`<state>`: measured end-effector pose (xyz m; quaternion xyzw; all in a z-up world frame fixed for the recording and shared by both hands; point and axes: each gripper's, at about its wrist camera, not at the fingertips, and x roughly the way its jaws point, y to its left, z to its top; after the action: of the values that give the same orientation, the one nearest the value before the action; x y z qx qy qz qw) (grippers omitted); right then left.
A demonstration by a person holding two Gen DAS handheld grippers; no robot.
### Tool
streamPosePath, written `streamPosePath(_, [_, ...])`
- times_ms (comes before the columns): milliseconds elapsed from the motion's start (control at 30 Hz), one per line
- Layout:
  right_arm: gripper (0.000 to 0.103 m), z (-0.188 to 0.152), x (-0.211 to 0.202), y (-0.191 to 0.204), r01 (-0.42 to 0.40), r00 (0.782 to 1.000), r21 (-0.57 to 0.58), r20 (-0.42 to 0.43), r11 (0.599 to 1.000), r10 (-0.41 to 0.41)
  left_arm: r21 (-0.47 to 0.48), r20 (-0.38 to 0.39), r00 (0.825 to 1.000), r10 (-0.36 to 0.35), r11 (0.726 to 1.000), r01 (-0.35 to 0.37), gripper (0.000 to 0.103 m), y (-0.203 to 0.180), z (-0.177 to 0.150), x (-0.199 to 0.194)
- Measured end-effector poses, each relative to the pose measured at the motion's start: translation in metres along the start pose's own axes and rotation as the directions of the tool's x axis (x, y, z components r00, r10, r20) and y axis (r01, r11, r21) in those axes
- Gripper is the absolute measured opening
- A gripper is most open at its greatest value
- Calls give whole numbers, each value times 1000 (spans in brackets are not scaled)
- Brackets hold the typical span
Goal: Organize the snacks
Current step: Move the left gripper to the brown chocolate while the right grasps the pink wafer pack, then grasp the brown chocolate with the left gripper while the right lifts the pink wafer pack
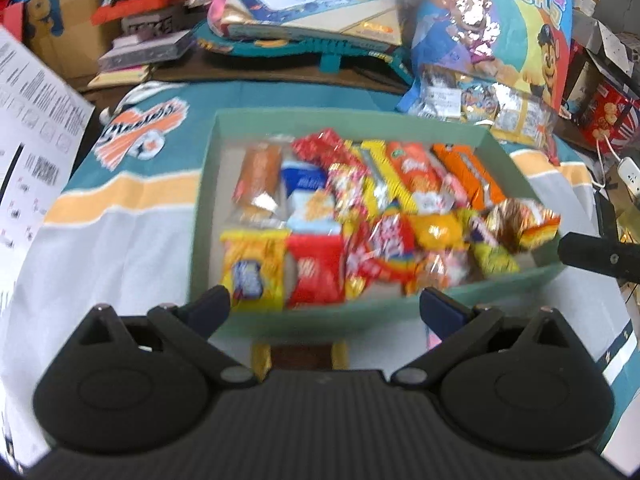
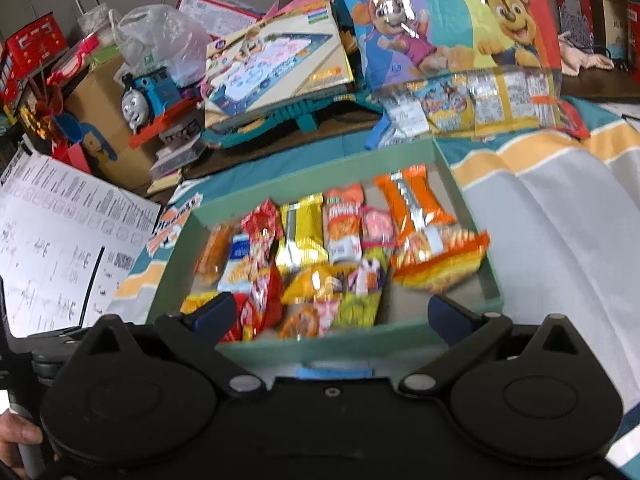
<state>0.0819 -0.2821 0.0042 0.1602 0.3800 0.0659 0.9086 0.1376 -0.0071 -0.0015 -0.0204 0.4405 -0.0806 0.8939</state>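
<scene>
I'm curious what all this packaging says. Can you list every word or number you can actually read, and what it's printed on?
"大礼" in large yellow characters, on the big cartoon snack bag; the characters around it are cut off or blurred.
Orange script logo on the teal cloth: too blurred to read.
Snack packets in the green box: print too blurred.
White printed sheet: text too small.
Game box: print too small.

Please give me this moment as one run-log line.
left gripper: open, empty | right gripper: open, empty | snacks: in green box
</scene>
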Motion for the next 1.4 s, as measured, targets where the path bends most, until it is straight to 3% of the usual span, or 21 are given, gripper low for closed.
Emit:
streamPosePath(267, [103,-27,21,3,-29,997,-4,-70,1000,29,-44,-99,993,56,997,-61,103,22,-37,18])
streamPosePath(467, [74,-35,39,17,-17,995,-101,-100,995,7,-19,-138,988,64,998,-68,103,18,-50,31])
streamPosePath(600, [72,-37,57,24,-24,990,-126,-143,992,6,-16,-164,984,66,997,-70,103,17,-53,40])
streamPosePath(1067, [71,-47,92,41,-61,969,-179,-246,982,15,-25,-164,978,125,991,-130,103,39,-55,48])
streamPosePath(1233, [47,-64,79,52,-55,964,-227,-266,972,-8,-71,-157,978,137,986,-150,103,56,-57,44])
streamPosePath(1400, [46,-73,72,64,-85,951,-234,-308,969,9,-110,-154,977,148,980,-166,103,73,-60,37])
